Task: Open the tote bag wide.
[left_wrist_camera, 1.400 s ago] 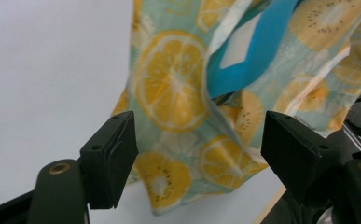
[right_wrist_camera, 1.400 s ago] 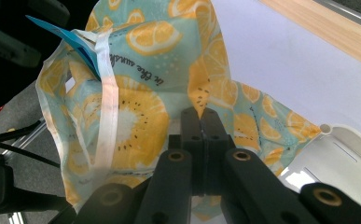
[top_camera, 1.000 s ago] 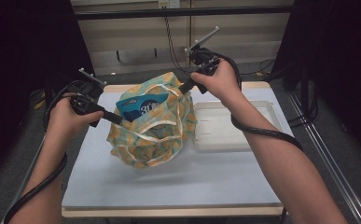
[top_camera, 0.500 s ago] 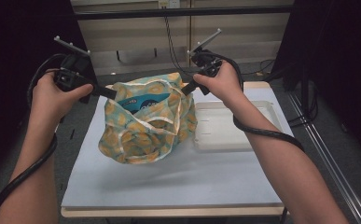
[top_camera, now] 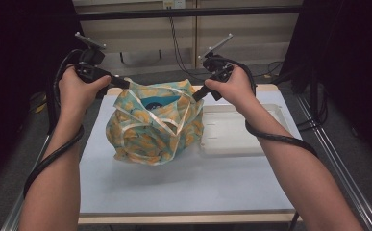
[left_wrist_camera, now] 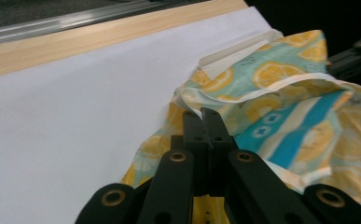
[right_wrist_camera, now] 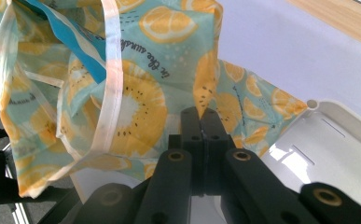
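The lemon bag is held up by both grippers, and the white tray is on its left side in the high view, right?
Not quite. In the high view the white tray lies right of the lemon bag. The left gripper and right gripper do hold it.

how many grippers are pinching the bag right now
2. The left gripper is shut on the bag's left rim, and the right gripper is shut on its right rim, beside the tray. Together they hold the mouth open.

Lemon-print bag (top_camera: 155,126) between two grippers
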A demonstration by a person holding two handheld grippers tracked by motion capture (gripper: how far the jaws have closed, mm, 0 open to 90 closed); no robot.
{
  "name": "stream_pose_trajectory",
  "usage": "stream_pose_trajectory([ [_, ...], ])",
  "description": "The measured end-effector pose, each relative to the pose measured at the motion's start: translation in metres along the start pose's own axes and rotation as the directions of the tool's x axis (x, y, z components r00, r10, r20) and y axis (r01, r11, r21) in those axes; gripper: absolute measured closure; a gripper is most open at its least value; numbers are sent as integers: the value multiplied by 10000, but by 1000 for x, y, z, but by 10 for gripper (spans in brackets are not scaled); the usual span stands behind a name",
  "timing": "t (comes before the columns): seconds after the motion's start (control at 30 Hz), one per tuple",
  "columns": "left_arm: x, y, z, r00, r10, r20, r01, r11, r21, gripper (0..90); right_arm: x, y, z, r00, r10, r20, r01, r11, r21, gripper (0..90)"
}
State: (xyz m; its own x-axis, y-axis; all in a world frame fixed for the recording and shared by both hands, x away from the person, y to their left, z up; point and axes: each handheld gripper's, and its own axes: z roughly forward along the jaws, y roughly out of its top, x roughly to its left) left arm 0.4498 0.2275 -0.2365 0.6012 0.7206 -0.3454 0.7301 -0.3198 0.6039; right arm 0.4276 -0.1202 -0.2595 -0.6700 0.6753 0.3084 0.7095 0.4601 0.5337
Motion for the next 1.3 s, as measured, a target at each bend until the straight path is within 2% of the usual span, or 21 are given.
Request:
stream_pose_trajectory([
  [0.07,3,-2,8,9998,-173,-30,173,9999,9,900,-1,-1,0,10000,83,20,-83,10000,-1,900],
  [0.1,5,-2,12,10000,23,-55,-21,9994,355,900,-1,-1,0,10000,56,44,-56,10000,26,900],
  [0.13,4,-4,17,9997,-229,-84,231,9993,282,900,-1,-1,-1,10000,-37,58,36,10000,68,900],
  [0.17,6,-4,19,9999,-108,-72,111,9988,480,900,-1,-2,-2,9999,-55,112,54,10000,74,892],
  [0.3,10,-8,29,9998,-190,-89,196,9970,743,900,2,-2,-7,9993,-230,299,228,9997,78,847],
  [0.33,8,-9,32,9983,-581,-69,583,9971,484,900,3,-2,-9,9991,-300,287,298,9995,80,834],
  [0.37,10,-9,30,9997,-228,-54,231,9969,750,900,4,-2,-10,9991,-307,306,304,9995,85,812],
  [0.4,11,-9,31,9998,-183,-113,192,9965,818,900,5,-2,-12,9986,-391,355,388,9992,74,792],
  [0.53,9,-11,33,9993,-321,-187,335,9961,822,900,8,-3,-20,9972,-565,481,562,9984,58,702],
  [0.63,10,-12,35,9994,-226,-279,253,9948,982,900,10,-4,-26,9949,-784,639,779,9969,93,667],
  [0.67,10,-13,36,9995,-212,-232,236,9940,1065,900,11,-4,-28,9943,-806,693,802,9967,90,647],
  [0.73,10,-13,38,9991,-373,-210,391,9951,908,900,12,-5,-32,9928,-960,719,956,9954,79,611],
  [0.77,10,-13,39,9995,-267,-173,284,9943,1032,900,13,-5,-33,9922,-993,750,991,9951,68,600],
  [1.0,9,-12,40,9990,-349,-277,376,9939,1033,900,22,-6,-41,9882,-1431,545,1437,9896,-63,433],
  [1.13,9,-13,40,9990,-365,-248,390,9935,1071,900,30,-5,-38,9819,-1852,394,1854,9827,-11,427],
  [1.2,9,-13,40,9991,-351,-242,376,9935,1077,900,33,-4,-36,9752,-2180,385,2179,9759,77,427],
  [1.27,9,-13,40,9989,-418,-195,437,9930,1099,900,35,-3,-31,9737,-2265,241,2264,9740,61,426],
  [1.3,10,-13,39,9992,-335,-237,360,9933,1095,900,37,-2,-29,9699,-2429,170,2427,9700,105,422],
])
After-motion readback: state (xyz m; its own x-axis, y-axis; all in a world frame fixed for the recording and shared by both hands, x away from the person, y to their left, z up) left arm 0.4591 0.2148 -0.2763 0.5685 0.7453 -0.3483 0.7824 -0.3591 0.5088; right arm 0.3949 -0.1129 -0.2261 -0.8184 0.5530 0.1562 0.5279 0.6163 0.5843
